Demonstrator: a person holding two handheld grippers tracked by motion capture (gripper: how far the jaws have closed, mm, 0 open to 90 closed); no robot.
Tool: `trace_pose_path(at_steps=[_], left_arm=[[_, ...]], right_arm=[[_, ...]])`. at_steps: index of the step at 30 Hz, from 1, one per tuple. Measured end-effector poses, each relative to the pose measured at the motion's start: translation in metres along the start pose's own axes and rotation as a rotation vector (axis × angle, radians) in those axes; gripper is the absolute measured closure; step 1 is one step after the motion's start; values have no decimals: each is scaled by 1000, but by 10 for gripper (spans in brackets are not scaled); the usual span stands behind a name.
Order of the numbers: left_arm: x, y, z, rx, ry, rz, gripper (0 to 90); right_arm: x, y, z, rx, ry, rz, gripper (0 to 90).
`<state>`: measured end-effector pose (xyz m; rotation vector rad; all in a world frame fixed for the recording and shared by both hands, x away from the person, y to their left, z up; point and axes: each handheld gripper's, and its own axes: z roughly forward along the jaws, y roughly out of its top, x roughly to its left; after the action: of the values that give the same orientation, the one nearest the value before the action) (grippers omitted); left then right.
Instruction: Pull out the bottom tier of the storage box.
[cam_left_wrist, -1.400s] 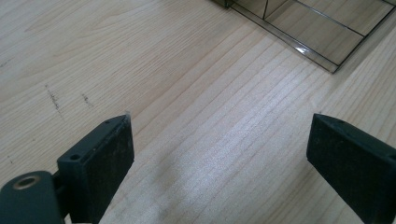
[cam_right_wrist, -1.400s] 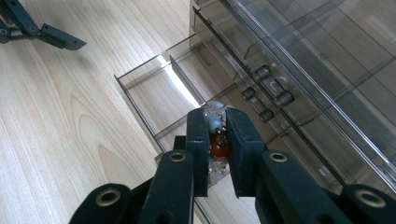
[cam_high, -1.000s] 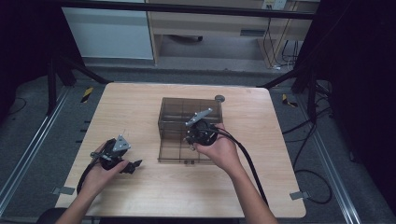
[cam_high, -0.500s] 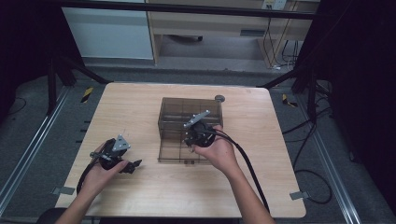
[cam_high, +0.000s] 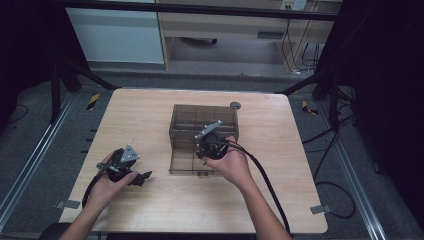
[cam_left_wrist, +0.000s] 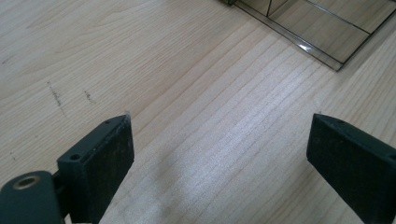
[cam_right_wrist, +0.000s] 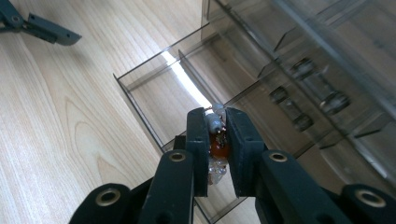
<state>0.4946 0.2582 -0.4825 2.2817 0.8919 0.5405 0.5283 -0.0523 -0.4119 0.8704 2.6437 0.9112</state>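
— So, what have you got in your right gripper (cam_right_wrist: 217, 140)?

— Your right gripper's two flat black pads are closed nearly together on a small component (cam_right_wrist: 217, 140): a pale grey, rounded cap at the top, a glossy orange-red body under it and something clear and glassy at the bottom, with thin wire showing at the tip. I cannot tell exactly what kind of part it is. The pads press on it from both sides.

— And where is it, relative to the box?

— In the high view your right gripper (cam_high: 212, 145) is over the front part of the compartment box (cam_high: 176, 131), a smoke-tinted, see-through plastic organiser with thin straight dividers that cut it into rectangular cells. From the right gripper view the held part hangs above an open cell beside the front wall; farther back, small cylindrical pieces (cam_right_wrist: 322, 91) with dark bands lie in another cell, blurred through the plastic.

— What about your left gripper (cam_left_wrist: 219, 154)?

— Your left gripper's jaws stand wide apart with nothing between them, only the bare wooden table (cam_left_wrist: 187, 84), pale with fine straight grain and a few dark scuffs. Its pads are matt black, blocky and square-edged. In the high view it (cam_high: 142, 177) lies low on the tabletop, well apart from the box, to the left of its front corner. A small grey round disc (cam_high: 235, 105) sits on the table just behind the box.
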Motion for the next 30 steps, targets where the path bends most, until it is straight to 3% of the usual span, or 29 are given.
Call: trace_pose_path(at_steps=[30], left_arm=[[-1, 0, 0, 7, 0, 6, 73]], right_arm=[[-5, -25, 31, 64, 9, 38, 799]])
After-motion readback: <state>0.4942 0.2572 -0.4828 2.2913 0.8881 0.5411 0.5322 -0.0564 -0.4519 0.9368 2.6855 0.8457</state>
